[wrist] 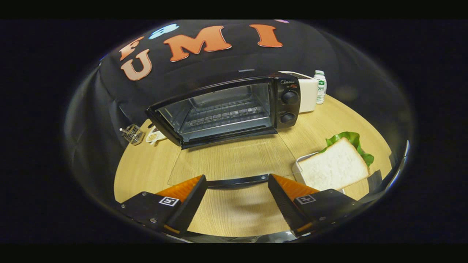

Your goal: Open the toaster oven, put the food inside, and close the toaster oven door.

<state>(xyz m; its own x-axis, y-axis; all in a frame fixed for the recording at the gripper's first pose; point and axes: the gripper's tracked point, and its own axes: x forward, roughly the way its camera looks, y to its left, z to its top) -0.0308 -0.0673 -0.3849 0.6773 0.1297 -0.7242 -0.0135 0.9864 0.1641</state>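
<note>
While the toaster oven [223,109] stands on the wooden table [146,171] with its glass door [234,160] folded fully down and lying flat toward the viewer, the cavity and its wire rack [226,113] are exposed, so the opening step reads as done. Door handle [237,181]: a dark bar at the door's near edge, spanning the gap between the fingers at their tips; whether either finger touches it cannot be told. Gripper [237,182]: fingers spread wide apart, gripping nothing. Food: a slice of white bread [334,168] over a lettuce leaf [347,138], resting on a white tray [297,166] just beside the right finger, to the right of the lowered door, placed within easy reach of the oven mouth. Oven knobs [289,107]: two, on the right-hand panel. Other items: a white appliance [309,95] and a small bottle [320,87] behind the oven; a wire object [132,133] and a small white item [154,136] to its left. Likely next: take up the food.
</note>
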